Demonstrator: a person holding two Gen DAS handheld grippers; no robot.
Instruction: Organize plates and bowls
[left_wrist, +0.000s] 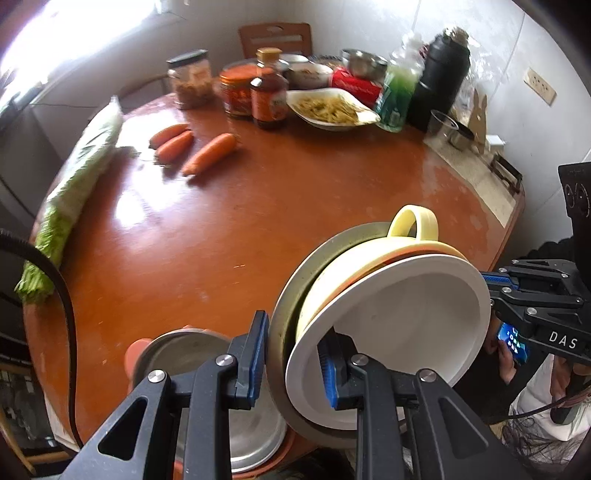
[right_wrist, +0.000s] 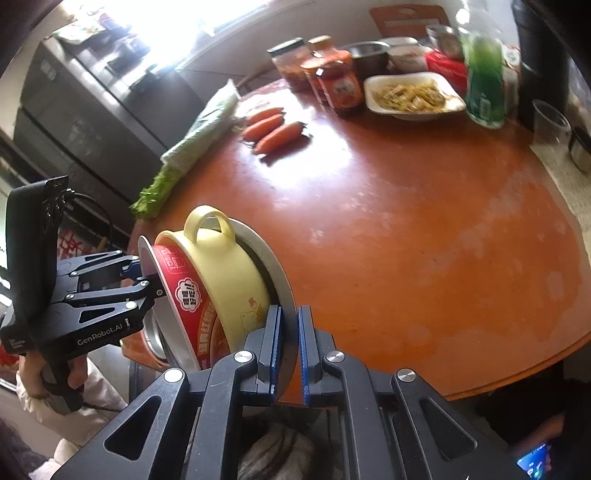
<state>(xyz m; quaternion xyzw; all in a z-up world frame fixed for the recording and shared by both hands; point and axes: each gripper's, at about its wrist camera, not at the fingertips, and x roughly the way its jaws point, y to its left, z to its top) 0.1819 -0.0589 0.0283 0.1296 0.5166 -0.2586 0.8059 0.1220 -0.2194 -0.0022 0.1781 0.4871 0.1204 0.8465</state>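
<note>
Orange and glossy, our round bench (left_wrist: 258, 206) carries a bundle of greens (left_wrist: 74, 177) at its far left, three carrots (left_wrist: 192, 146) next, then jars, a sauce bottle (left_wrist: 269, 92) and a dish of food (left_wrist: 332, 107) along the back. Nearer than the carrots, at the bench's front edge, we hold a nested stack tipped up on edge and clear of the wood: a grey plate (right_wrist: 275, 273), a yellow bowl (left_wrist: 406, 236) with a loop handle, and a white bowl (left_wrist: 399, 314). Our left gripper (left_wrist: 291, 363) clamps its jaws across the stack's rims; our right gripper (right_wrist: 290, 350) pinches the grey plate's rim, jaws nearly together. A steel bowl (left_wrist: 207, 369) sits below the left gripper. We judge the carry needs both hands rising together, level, so nothing slides out of the nest.
</note>
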